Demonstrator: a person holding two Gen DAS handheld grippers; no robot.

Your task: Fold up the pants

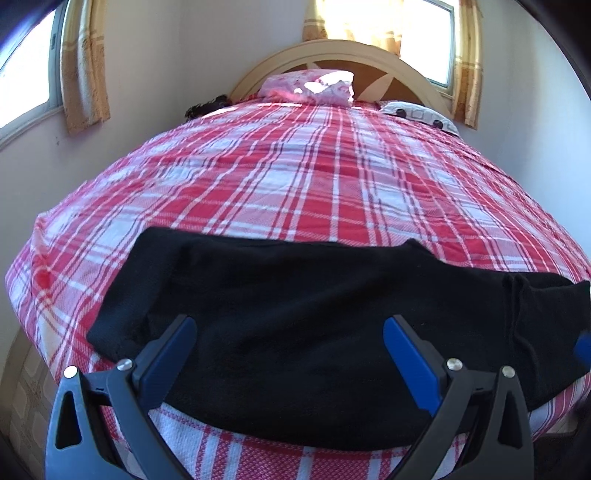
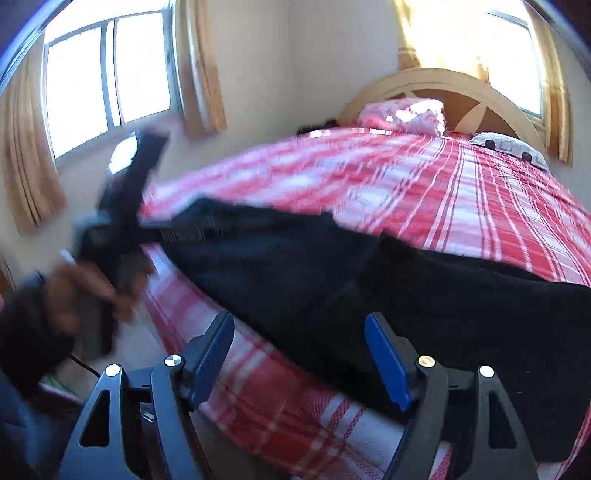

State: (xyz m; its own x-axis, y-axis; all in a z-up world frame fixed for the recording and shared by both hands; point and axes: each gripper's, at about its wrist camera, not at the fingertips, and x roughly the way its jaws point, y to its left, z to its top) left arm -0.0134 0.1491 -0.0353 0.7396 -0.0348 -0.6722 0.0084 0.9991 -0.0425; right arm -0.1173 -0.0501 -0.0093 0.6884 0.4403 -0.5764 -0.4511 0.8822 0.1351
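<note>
Black pants (image 1: 295, 314) lie flat across near edge of plaid bed (image 1: 295, 177), apparently already folded into a wide band; further folds likely remain. Left gripper (image 1: 290, 347) and right gripper (image 2: 299, 350) both spread, empty, hovering above fabric.

Daylight is glaring through far windows (image 1: 436, 33), overexposing panes. Right wrist view is motion-blurring at left; fisheye is bending edges, corners vignetting.

Pants (image 1: 295, 332) spread crosswise on bed (image 1: 295, 177), near foot edge. Pillows (image 1: 314, 86) at far end against headboard (image 1: 406, 66). Windows (image 2: 107, 74) left of bed and behind headboard. Both tools at foot edge, before pants.
</note>
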